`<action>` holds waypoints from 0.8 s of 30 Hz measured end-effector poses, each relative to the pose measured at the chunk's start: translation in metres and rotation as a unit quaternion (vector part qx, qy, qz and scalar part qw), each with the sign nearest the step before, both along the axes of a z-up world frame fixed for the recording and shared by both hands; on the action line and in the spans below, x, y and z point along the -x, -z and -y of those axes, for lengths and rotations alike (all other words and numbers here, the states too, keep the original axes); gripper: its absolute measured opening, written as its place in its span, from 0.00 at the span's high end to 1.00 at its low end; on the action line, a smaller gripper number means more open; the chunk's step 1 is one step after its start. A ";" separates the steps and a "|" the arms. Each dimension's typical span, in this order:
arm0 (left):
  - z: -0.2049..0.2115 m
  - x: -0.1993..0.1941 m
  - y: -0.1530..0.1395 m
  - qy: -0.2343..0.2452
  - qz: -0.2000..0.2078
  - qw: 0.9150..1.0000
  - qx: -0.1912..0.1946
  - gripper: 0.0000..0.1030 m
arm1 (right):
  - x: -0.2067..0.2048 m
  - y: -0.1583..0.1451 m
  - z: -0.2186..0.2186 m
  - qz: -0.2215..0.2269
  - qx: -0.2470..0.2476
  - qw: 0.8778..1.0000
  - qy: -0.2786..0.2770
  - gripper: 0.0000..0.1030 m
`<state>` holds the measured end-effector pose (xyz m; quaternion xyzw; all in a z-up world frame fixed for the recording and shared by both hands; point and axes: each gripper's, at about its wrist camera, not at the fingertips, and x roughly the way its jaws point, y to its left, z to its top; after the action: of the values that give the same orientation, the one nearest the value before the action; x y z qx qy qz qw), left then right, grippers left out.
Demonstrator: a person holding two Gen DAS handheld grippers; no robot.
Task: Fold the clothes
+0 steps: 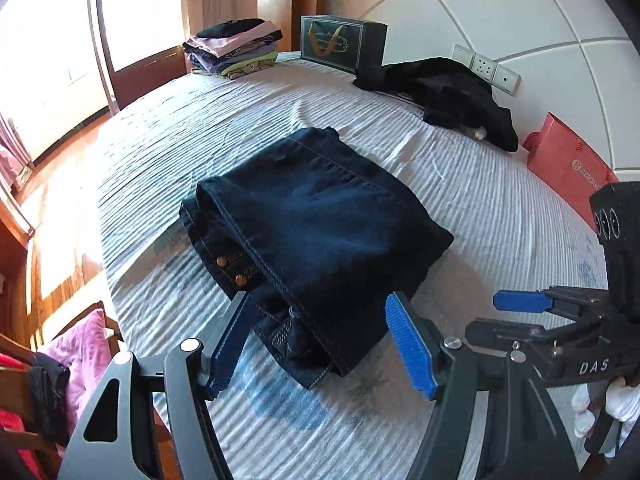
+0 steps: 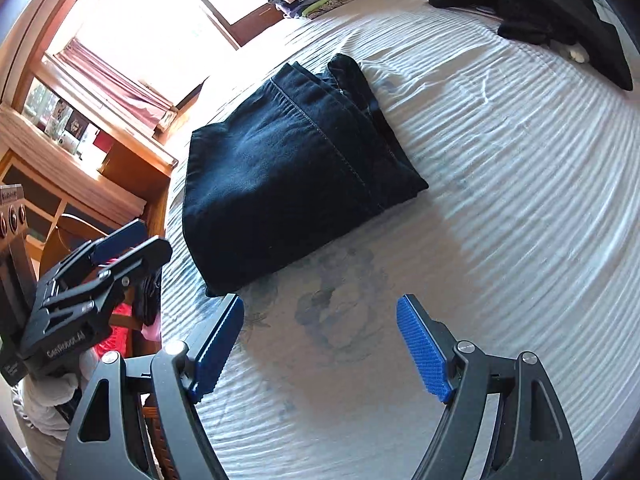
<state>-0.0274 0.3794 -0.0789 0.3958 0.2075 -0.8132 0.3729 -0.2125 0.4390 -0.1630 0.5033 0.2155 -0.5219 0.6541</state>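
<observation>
Left to right across the bed. At the far left corner of the bedsheet (image 1: 460, 184), beside the window, a stack of folded clothes (image 1: 234, 50) sits out of the way, presumably finished work set aside to keep the middle free. A dark gift bag (image 1: 342, 42) stands behind it against the headboard.

Centre: the jeans (image 1: 316, 224), folded into a compact dark-blue bundle, lie flat on the sheet near its near edge; the waistband with two copper rivets is tucked under the top layer. The left gripper (image 1: 320, 340) hangs over the bundle's near end, its blue pads spread wide on either side of the cloth without pressing it, so it reads as released, not grasping. In the right wrist view the right gripper (image 2: 320, 344) is likewise let go, its jaws wide over bare sheet just short of the jeans (image 2: 296, 160), nothing between them. Both stances suit a fold just completed, judging by the squared shape.

Right: a heap of black clothing (image 1: 452, 92) lies unfolded near the headboard, probably the next item. A pink paper bag (image 1: 564, 164) leans at the bed's right edge.
</observation>
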 end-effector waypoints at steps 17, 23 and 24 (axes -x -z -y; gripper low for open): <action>0.177 -0.008 0.068 0.199 0.092 0.976 0.004 0.26 | -0.100 0.028 0.052 0.016 -0.044 0.967 0.249 0.24; 0.192 -0.008 0.064 0.224 0.078 0.971 -0.025 0.16 | -0.104 0.030 0.046 0.014 -0.064 0.960 0.274 0.20; 0.191 -0.008 0.056 0.229 0.069 0.971 -0.023 0.16 | -0.104 0.025 0.044 0.010 -0.059 0.960 0.275 0.20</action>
<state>-0.0190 0.1880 -0.1351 0.4964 0.1041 -0.8428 0.1804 -0.1083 0.3946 -0.1879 0.5861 0.0932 -0.6629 0.4565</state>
